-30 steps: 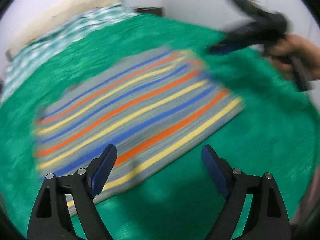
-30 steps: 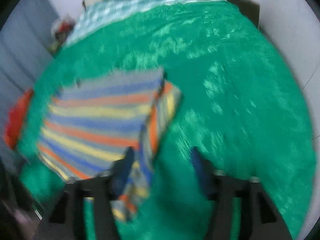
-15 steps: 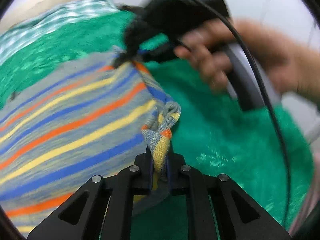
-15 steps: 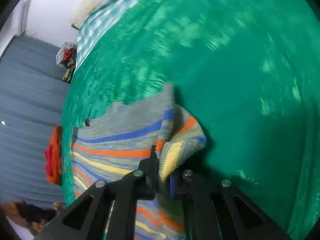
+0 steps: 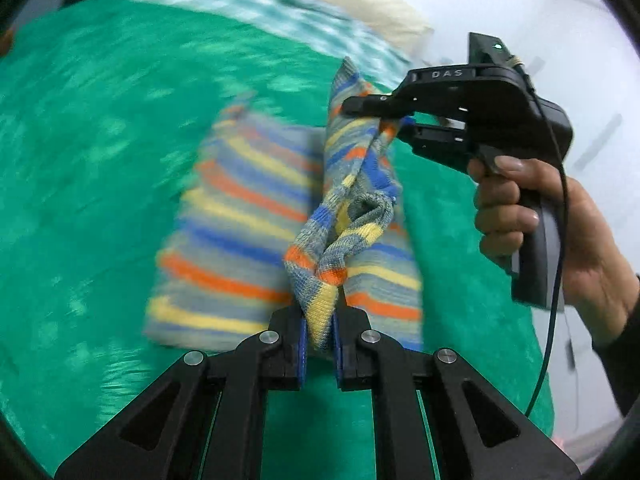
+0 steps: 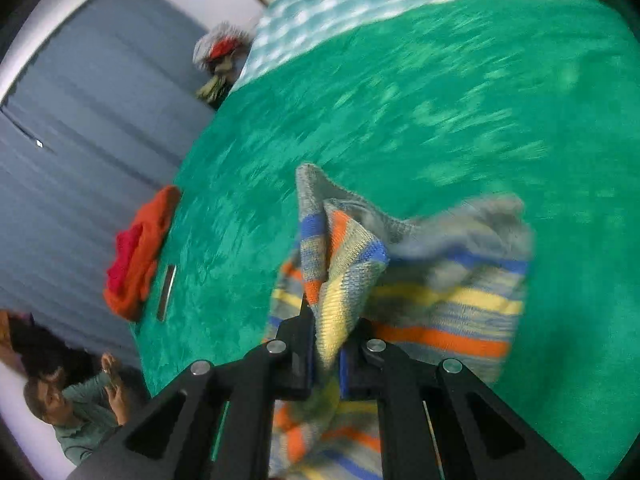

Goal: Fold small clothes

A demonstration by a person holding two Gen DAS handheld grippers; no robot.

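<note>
A striped knit garment [image 5: 248, 216] in grey, blue, orange and yellow lies partly on the green bed cover [image 5: 88, 168]. My left gripper [image 5: 319, 336] is shut on one corner of it. My right gripper [image 5: 390, 118] is shut on another corner, farther off and to the right, held by a hand [image 5: 532, 208]. The edge between the two corners hangs lifted above the rest of the garment. In the right wrist view the right gripper [image 6: 326, 350] pinches a bunched fold of the garment [image 6: 448, 288].
A red and orange cloth pile [image 6: 138, 252] and a thin grey bar [image 6: 166, 292] lie near the cover's left edge. A checked sheet [image 6: 360, 4] and a pillow lie at the head. A person [image 6: 72, 400] sits by the blue curtain [image 6: 80, 120].
Both grippers went from open above the flat garment to shut on its corners. They have since lifted that edge and carried it across the garment.
</note>
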